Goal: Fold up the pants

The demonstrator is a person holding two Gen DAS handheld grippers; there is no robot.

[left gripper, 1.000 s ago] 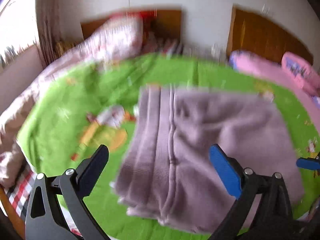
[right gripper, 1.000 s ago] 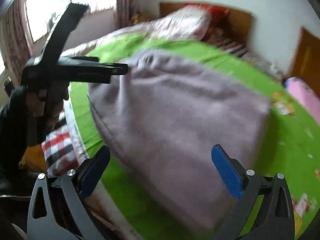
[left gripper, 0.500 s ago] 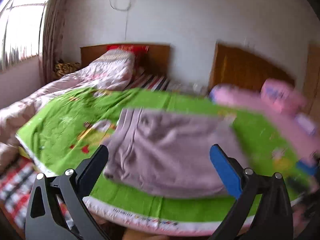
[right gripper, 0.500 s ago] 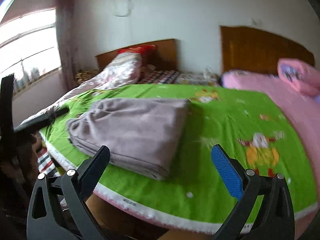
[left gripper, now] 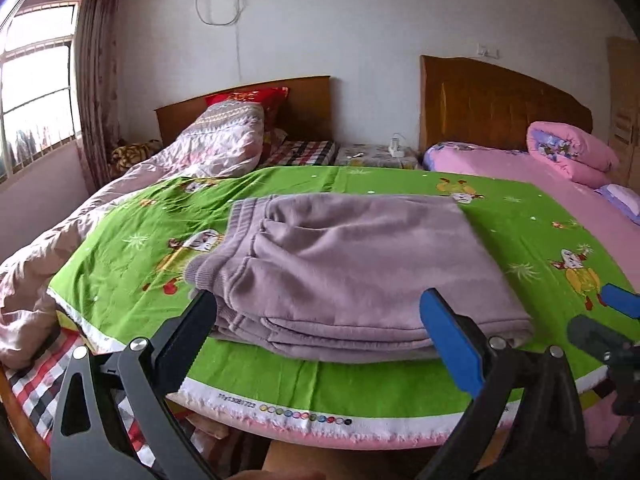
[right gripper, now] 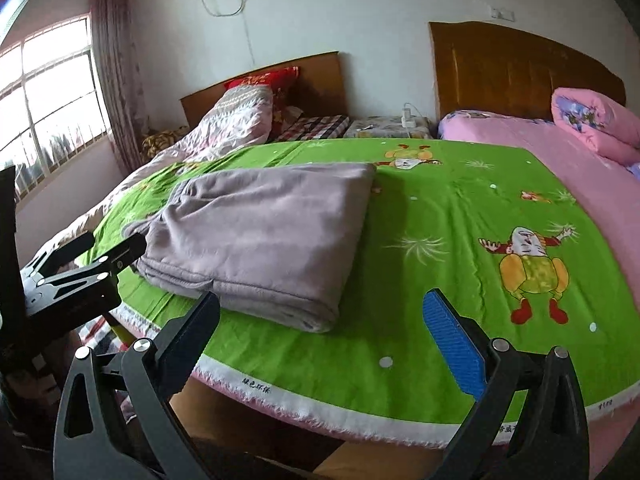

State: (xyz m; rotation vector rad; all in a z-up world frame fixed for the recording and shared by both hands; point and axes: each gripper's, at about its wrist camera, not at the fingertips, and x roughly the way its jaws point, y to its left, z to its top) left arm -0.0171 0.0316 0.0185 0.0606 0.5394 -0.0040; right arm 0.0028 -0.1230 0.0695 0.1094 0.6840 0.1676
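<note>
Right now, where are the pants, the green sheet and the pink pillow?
pants [left gripper: 352, 264], left wrist view, middle of top layer
green sheet [right gripper: 440, 280], right wrist view, bare patch beside pants
pink pillow [left gripper: 568, 148], left wrist view, its middle

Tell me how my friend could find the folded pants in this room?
Look at the bright green cartoon sheet spread over the bed. Near its front left edge lies a flat stack, the pants. They are plain dusty purple and fuzzy, the only thing lying on the green, unlike the rolled pink quilt by the headboard.

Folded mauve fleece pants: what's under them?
The folded mauve fleece pants lie on the green cartoon-print sheet. Whatever sits beneath the stack is covered.
</note>
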